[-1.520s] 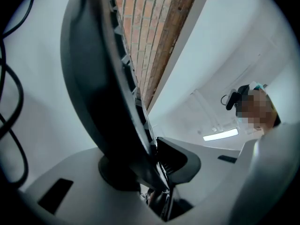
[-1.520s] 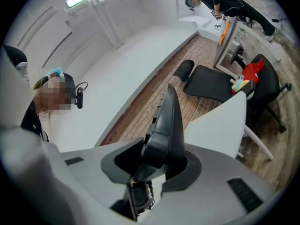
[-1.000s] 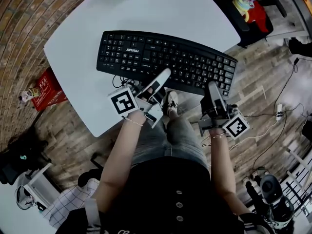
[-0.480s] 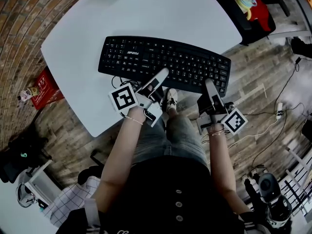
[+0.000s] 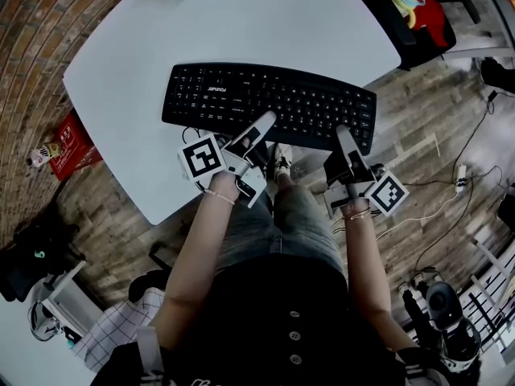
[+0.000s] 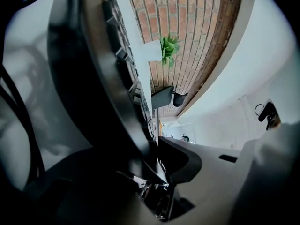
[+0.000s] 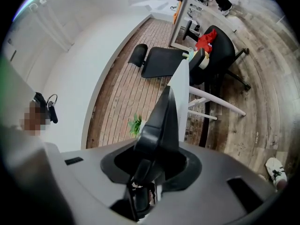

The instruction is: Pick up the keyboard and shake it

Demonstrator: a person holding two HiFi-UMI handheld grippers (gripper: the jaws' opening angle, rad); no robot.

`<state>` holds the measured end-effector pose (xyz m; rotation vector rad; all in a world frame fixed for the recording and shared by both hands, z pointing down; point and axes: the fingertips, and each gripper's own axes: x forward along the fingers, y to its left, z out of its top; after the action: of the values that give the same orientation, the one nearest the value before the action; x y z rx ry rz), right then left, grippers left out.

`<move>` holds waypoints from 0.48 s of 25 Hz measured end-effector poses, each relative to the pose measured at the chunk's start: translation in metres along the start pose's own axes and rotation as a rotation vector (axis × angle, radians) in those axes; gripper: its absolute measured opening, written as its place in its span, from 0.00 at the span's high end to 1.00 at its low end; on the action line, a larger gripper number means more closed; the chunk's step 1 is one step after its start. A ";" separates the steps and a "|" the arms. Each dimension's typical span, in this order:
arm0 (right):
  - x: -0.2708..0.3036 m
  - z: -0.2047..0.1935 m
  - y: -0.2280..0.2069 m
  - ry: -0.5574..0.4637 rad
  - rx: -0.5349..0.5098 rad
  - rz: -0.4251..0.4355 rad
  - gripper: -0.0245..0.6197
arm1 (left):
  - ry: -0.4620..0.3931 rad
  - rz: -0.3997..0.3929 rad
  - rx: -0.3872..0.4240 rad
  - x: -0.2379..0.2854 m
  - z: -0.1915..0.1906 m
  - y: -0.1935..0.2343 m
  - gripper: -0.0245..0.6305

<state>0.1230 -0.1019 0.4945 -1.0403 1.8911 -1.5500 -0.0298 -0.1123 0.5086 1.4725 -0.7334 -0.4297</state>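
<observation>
Along the near edge of the table (image 5: pixel 241 30) the keyboard (image 5: pixel 269 103) lies key-face up. Its long axis runs left to right across the person, its near long edge faces both claws, and its right end hangs past the table edge over the floor. Left gripper (image 5: pixel 261 125) comes in on that near edge roughly mid-length, a bit left of centre. Right gripper (image 5: pixel 343 135) is on the same edge, close to the right end. Left gripper view: the board's edge sits between the jaws and the pads look to be on it, but the jaws are opening a little, so that hold reads as loosening, not firm. Right gripper view: jaws part-way closed with the thin black edge of the keyboard wedged between them, which looks like a solid pinch. Can't tell from the head view whether the board is clear of the table or resting on it. Key geometry for the lift: both holds sit on one long edge, so the far edge and the whole left end are unsupported. My read is the board will want to droop away and to the left once raised. Cable (image 5: pixel 195 133) trails off the near edge just beside the left claw and could snag during the shake. Left wants a firmer clamp first.
</observation>
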 end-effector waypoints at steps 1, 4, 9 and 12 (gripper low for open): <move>0.000 -0.001 0.000 0.001 0.002 -0.001 0.77 | 0.004 0.001 -0.004 -0.001 -0.001 0.000 0.78; -0.001 -0.002 0.002 0.011 -0.009 0.000 0.77 | 0.021 -0.009 -0.025 -0.003 -0.003 -0.001 0.76; 0.003 -0.005 0.006 0.020 -0.030 0.002 0.78 | 0.190 0.008 0.101 -0.011 -0.027 -0.002 0.62; 0.005 -0.005 0.003 0.024 -0.036 0.003 0.78 | 0.190 0.024 0.122 -0.013 -0.031 0.000 0.61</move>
<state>0.1152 -0.1031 0.4931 -1.0385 1.9418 -1.5388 -0.0181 -0.0804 0.5076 1.5933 -0.6331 -0.2257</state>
